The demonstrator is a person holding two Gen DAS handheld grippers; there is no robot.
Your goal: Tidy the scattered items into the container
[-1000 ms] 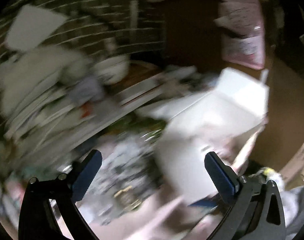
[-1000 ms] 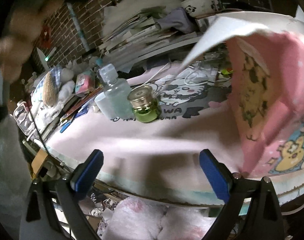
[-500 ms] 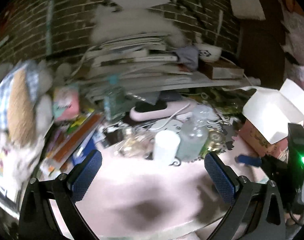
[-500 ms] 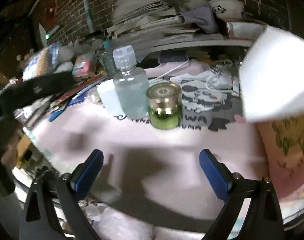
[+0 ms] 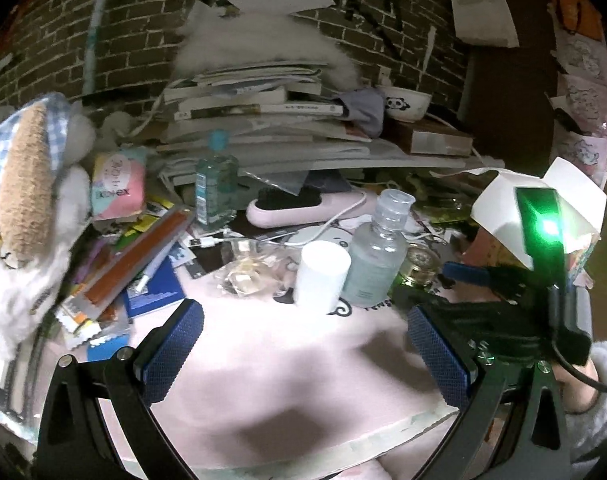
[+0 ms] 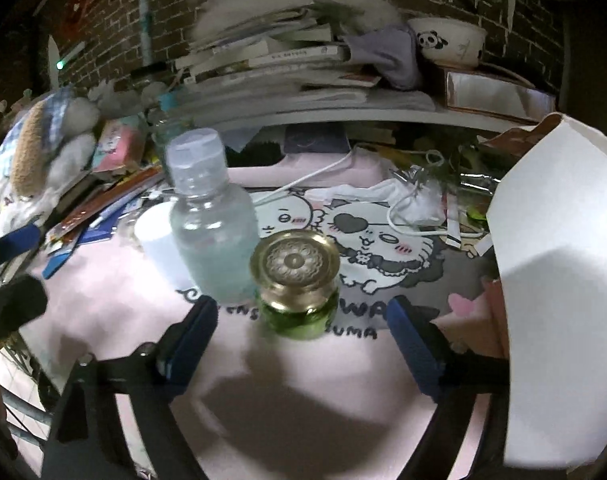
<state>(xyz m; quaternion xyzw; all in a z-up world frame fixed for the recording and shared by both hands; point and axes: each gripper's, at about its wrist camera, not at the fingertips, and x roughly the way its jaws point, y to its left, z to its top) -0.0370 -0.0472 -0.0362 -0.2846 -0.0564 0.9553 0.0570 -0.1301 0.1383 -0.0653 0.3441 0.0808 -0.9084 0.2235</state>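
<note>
The right gripper (image 6: pixel 303 320) has swung in on the green jar (image 6: pixel 297 284), which now sits between its closing jaws, untouched, just left of the pink container (image 6: pixel 559 280), while the left gripper (image 5: pixel 303 344) waits wide, empty.

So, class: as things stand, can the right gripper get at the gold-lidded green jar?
Probably yes. The right gripper points straight at the green jar, its fingers closing either side with nothing yet touching. The clear bottle stands close on the jar's left, so the left finger may brush it.
</note>
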